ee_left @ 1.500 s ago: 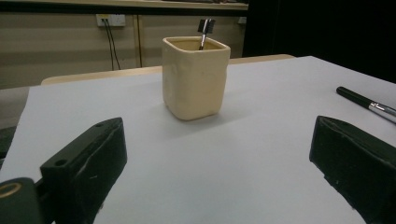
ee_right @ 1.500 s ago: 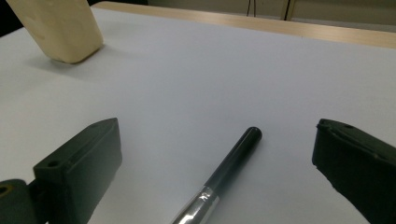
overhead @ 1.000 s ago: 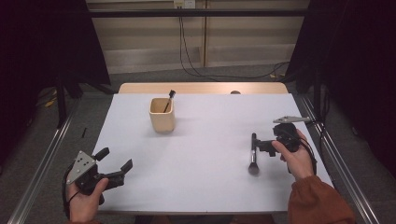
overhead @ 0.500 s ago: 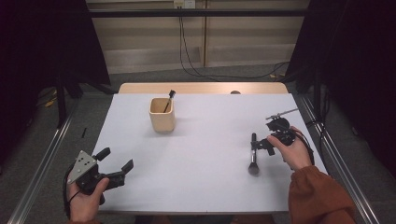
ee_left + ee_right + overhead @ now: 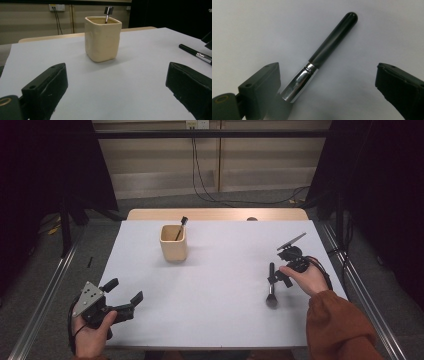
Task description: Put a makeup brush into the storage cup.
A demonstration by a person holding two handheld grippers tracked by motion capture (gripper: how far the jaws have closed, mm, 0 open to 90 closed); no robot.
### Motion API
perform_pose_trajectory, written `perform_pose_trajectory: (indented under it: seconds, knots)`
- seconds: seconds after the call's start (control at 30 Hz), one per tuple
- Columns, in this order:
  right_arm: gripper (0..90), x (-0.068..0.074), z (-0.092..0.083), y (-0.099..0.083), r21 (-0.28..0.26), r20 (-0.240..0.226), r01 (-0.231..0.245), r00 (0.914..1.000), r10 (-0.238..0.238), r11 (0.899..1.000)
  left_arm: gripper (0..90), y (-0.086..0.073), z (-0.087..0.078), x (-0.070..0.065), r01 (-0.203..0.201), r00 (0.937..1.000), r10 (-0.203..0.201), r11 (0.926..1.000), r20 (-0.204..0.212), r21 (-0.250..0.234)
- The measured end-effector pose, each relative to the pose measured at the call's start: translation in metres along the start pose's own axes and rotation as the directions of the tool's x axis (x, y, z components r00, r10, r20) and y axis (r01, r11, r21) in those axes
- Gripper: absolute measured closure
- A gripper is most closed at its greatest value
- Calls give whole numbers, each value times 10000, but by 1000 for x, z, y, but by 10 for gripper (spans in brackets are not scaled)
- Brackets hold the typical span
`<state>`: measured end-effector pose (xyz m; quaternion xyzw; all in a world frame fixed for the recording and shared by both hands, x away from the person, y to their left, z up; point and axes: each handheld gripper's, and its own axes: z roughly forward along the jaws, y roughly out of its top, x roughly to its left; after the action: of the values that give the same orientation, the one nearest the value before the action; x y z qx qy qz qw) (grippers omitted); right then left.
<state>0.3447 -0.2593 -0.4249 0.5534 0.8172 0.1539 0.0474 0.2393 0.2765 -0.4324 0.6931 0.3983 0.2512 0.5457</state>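
Note:
A makeup brush (image 5: 271,285) with a black handle (image 5: 332,42) and a silver ferrule (image 5: 299,82) lies flat on the white table (image 5: 220,270) at the right. My right gripper (image 5: 278,278) hangs right over it, open, one jaw on each side; the ferrule lies close to the left jaw. A cream square cup (image 5: 173,242) stands at the back left of centre with a thin dark brush (image 5: 181,226) leaning in it. My left gripper (image 5: 125,290) rests open near the front left corner and faces the cup (image 5: 102,38), with nothing between its jaws.
The table's wooden far edge (image 5: 215,214) borders a gap with cables (image 5: 200,175) beyond. Metal rails (image 5: 45,295) run along both sides of the table. A person's orange sleeve (image 5: 335,325) comes in at the front right.
My right gripper has tipped down and shifted slightly left over the brush, its grey plate now angled up. The left gripper has stayed put.

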Motion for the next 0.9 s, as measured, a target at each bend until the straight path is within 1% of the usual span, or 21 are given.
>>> perform_pose_trajectory:
  seconds: [0.1,0.13,0.23,0.27,0.3,0.37,0.43,0.53,0.6,0.63,0.7,0.8,0.87,0.9]
  knots:
    - [47,0,2,3,361,8,45,10000,-46,9993,41,0,0,0,25,10000,-25,10000,15,-25]
    - [47,0,2,3,361,8,45,10000,-46,9993,41,0,0,0,25,10000,-25,10000,15,-25]
    - [41,2,5,6,696,-58,13,10000,-9,9976,41,0,-1,1,11,10000,-11,10000,-34,-19]
    - [54,4,9,7,1007,-80,-8,10000,16,9949,41,0,-1,1,28,10000,-28,10000,-30,-20]
    - [54,5,11,8,1206,-69,-19,10000,27,9927,41,0,-1,1,28,10000,-28,10000,-30,-20]
    - [51,6,14,8,1264,2,22,10000,-23,9920,41,0,0,0,2,10000,-2,10000,-9,4]
    - [65,8,18,10,1539,126,35,9999,-55,9881,41,0,0,0,-20,10000,20,10000,11,24]
    - [84,9,19,11,1616,90,-50,10000,36,9868,41,0,0,0,-13,10000,13,10000,-8,9]
    - [124,9,19,12,1642,137,-100,9999,79,9864,41,0,0,0,-8,10000,8,10000,-17,18]
    - [174,11,20,13,1638,139,-204,9997,184,9863,41,0,0,1,-39,10000,39,10000,-6,61]
    - [191,12,20,13,1632,105,-198,9998,183,9864,41,0,0,0,-62,10000,62,10000,-6,68]
    - [206,15,24,14,1732,132,-463,9989,447,9838,41,0,0,0,-71,10000,71,10000,-15,67]
    - [240,17,27,14,1831,139,-485,9988,468,9819,41,0,0,0,-66,10000,66,10000,-13,64]
    - [243,17,29,14,1862,152,-468,9989,447,9814,41,0,0,0,-65,10000,65,10000,-7,59]
